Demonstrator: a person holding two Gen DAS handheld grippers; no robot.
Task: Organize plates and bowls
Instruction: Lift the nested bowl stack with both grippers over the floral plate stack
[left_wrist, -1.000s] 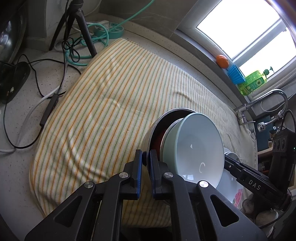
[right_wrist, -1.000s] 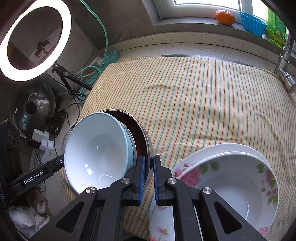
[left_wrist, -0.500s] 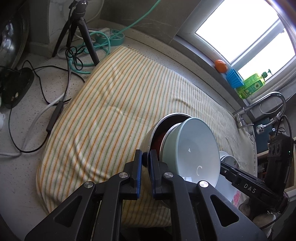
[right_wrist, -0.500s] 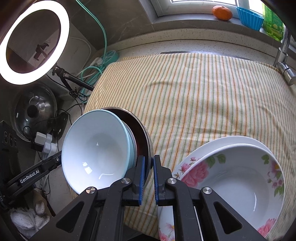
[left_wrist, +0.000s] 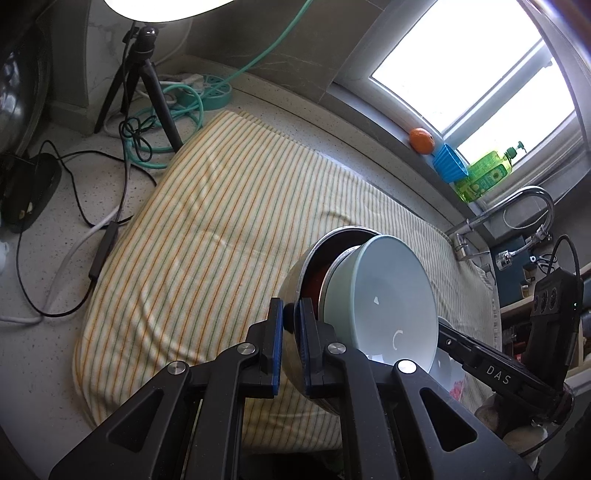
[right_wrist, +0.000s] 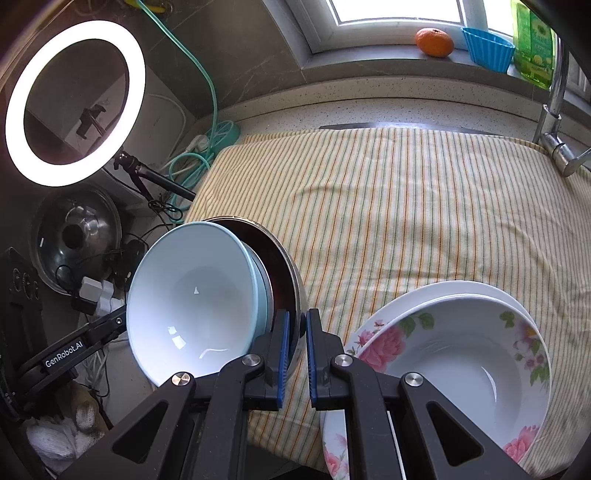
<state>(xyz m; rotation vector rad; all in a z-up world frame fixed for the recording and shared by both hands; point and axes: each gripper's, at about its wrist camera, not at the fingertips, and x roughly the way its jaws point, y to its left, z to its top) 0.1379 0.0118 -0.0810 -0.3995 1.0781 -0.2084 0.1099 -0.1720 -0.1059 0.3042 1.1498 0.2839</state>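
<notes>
A steel bowl (left_wrist: 295, 284) (right_wrist: 291, 280) with a light blue bowl (left_wrist: 388, 302) (right_wrist: 192, 302) nested inside hangs tilted above the striped cloth (left_wrist: 229, 236) (right_wrist: 406, 206). My left gripper (left_wrist: 291, 314) is shut on the steel bowl's rim on one side. My right gripper (right_wrist: 297, 326) is shut on the rim on the opposite side. Each view shows the other gripper's body behind the blue bowl. A floral bowl (right_wrist: 461, 354) rests in a floral plate (right_wrist: 338, 443) on the cloth's near right corner.
A ring light (right_wrist: 74, 103) on a tripod (left_wrist: 147, 85), cables (left_wrist: 110, 221), a teal power strip (left_wrist: 214, 96) and a pot lid (right_wrist: 74, 236) crowd the counter on the left. A faucet (right_wrist: 554, 110) stands at the right. An orange (right_wrist: 434, 42), blue cup (right_wrist: 487, 48) and green bottle (left_wrist: 484, 177) sit on the sill.
The left gripper has risen a little with the nested bowls, so the cloth looks farther below. Both grips on the steel rim are unchanged.
</notes>
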